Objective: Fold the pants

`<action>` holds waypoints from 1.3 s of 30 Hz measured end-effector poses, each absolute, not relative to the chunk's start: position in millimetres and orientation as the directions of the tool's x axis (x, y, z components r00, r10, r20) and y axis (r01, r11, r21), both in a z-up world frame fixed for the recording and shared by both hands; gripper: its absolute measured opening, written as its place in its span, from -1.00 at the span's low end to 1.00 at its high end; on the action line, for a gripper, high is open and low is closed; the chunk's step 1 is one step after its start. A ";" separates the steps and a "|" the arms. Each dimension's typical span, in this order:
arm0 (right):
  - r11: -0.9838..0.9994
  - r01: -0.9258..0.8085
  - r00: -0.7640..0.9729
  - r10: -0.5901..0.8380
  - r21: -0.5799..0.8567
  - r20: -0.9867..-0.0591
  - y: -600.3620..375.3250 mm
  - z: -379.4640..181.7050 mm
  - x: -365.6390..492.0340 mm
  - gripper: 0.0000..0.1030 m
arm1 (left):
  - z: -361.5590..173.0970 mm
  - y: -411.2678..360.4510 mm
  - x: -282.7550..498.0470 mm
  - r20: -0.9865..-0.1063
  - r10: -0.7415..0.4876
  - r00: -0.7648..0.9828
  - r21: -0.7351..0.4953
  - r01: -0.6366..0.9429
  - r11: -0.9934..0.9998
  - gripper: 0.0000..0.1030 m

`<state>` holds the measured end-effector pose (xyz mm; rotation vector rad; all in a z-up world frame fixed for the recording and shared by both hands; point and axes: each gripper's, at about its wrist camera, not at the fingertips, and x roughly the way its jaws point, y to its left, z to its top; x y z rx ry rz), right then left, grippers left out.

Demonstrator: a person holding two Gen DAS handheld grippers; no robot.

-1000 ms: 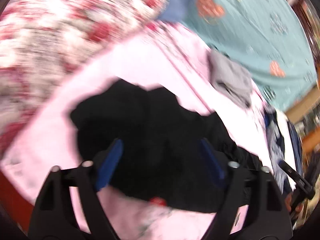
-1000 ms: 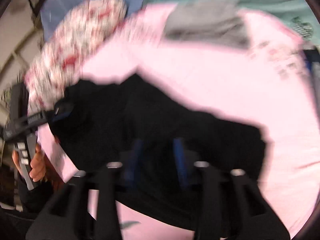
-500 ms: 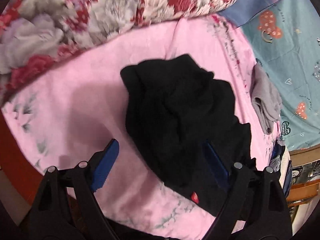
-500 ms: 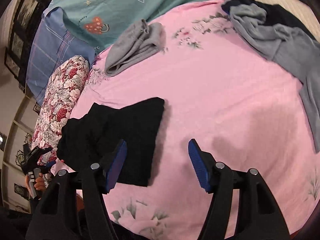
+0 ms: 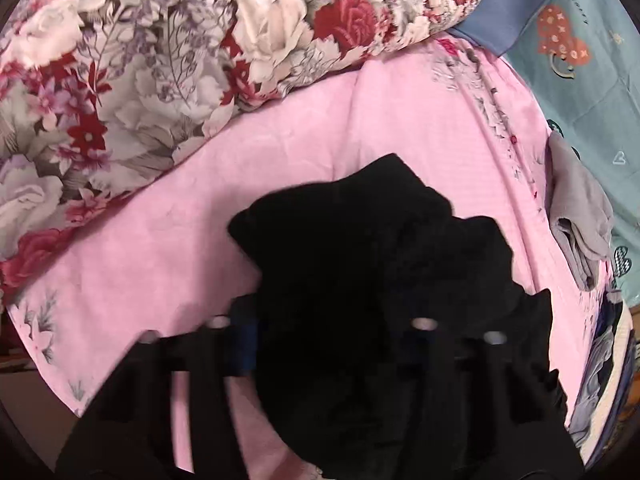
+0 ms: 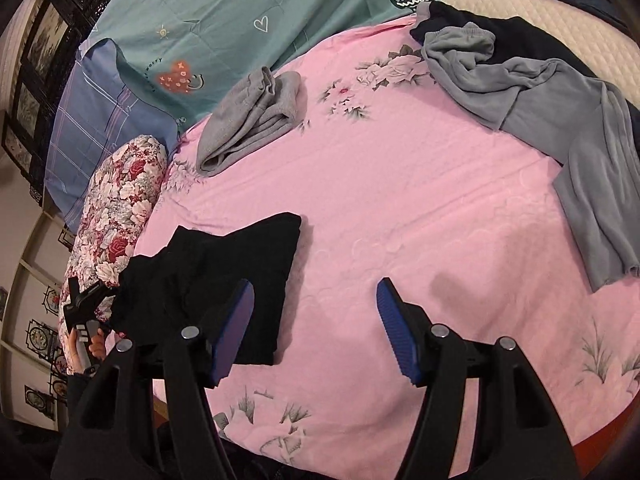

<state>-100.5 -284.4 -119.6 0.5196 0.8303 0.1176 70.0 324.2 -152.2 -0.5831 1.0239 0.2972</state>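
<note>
The black pants (image 5: pixel 340 248) lie bunched on the pink bedsheet (image 5: pixel 360 120). My left gripper (image 5: pixel 332 340) points steeply down into them. Its jaws are closing, with a thick wad of black cloth filling the gap and touching the blue pad (image 5: pixel 244 340); the other pad is lost in the dark cloth. In the right wrist view the pants (image 6: pixel 240 256) look partly folded, and their left end rises to the left gripper (image 6: pixel 86 308), held by a person's hand (image 6: pixel 94 346). My right gripper (image 6: pixel 315 286) stands open over bare sheet beside the pants' right edge, holding nothing.
A floral bolster (image 5: pixel 160 60) borders the sheet beyond the pants. Folded grey pants (image 6: pixel 252 116) lie farther back near a teal cover (image 6: pixel 240 12). A loose grey-blue garment (image 6: pixel 560 120) and a dark one (image 6: pixel 480 24) sprawl at the right.
My left gripper has dropped onto the black pants and its jaws have narrowed around the cloth. My right gripper swung right off the pants and opened a little, then held still.
</note>
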 end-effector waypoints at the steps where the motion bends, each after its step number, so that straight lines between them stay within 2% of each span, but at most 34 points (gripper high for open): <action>1: 0.872 0.104 0.673 0.293 0.479 -0.679 -282.8 -119.6 -99.8 0.26 | -148.4 324.6 64.8 -0.852 -0.043 0.522 -0.341 -0.490 0.802 -0.38; 5: 0.885 0.092 0.645 0.297 0.457 -0.704 -270.3 -116.3 -84.6 0.26 | -113.6 316.3 38.3 -0.744 -0.136 0.654 -0.487 -0.393 0.780 -0.41; 10: 0.903 -0.097 0.572 0.395 0.419 -0.719 -208.4 -92.3 -44.5 0.26 | -75.5 289.3 21.0 -0.633 -0.256 0.731 -0.585 -0.235 0.776 -0.42; 13: 0.890 -0.214 0.471 0.454 0.402 -0.756 -148.6 -93.7 -14.6 0.26 | -73.6 273.0 26.3 -0.616 -0.320 0.720 -0.615 -0.186 0.766 -0.43; 18: 0.820 -0.375 0.299 0.549 0.433 -0.781 -33.4 -111.2 39.4 0.25 | -80.5 262.2 31.6 -0.635 -0.327 0.700 -0.604 -0.185 0.775 -0.46; 20: 0.818 -0.397 0.259 0.534 0.416 -0.805 5.4 -123.1 58.9 -0.08 | -81.3 265.4 28.4 -0.632 -0.322 0.705 -0.604 -0.187 0.775 -0.47; 21: 0.819 -0.401 0.235 0.525 0.410 -0.818 19.5 -129.2 65.5 -0.38 | -81.6 269.0 28.1 -0.629 -0.318 0.710 -0.605 -0.190 0.773 -0.48; 24: 0.826 -0.402 0.186 0.495 0.394 -0.848 51.0 -148.7 79.1 -0.57 | -83.7 276.7 29.6 -0.624 -0.316 0.715 -0.610 -0.193 0.769 -0.49; 25: 0.837 -0.407 0.186 0.468 0.366 -0.864 60.9 -156.1 81.1 -0.58 | -84.2 279.3 30.9 -0.623 -0.318 0.715 -0.613 -0.193 0.766 -0.50; 31: 0.857 -0.413 0.176 0.406 0.307 -0.897 76.1 -173.0 85.0 -0.58 | -77.4 282.8 32.5 -0.603 -0.343 0.720 -0.639 -0.180 0.748 -0.51; 35: 0.820 -0.377 0.236 0.535 0.431 -0.811 33.6 -123.6 80.3 -0.58 | -50.0 253.1 28.9 -0.583 -0.352 0.732 -0.605 -0.102 0.790 -0.52; 39: 0.819 -0.313 0.357 0.571 0.481 -0.739 -41.7 -78.1 65.8 -0.58 | -19.8 186.2 27.2 -0.560 -0.407 0.721 -0.551 0.043 0.834 -0.52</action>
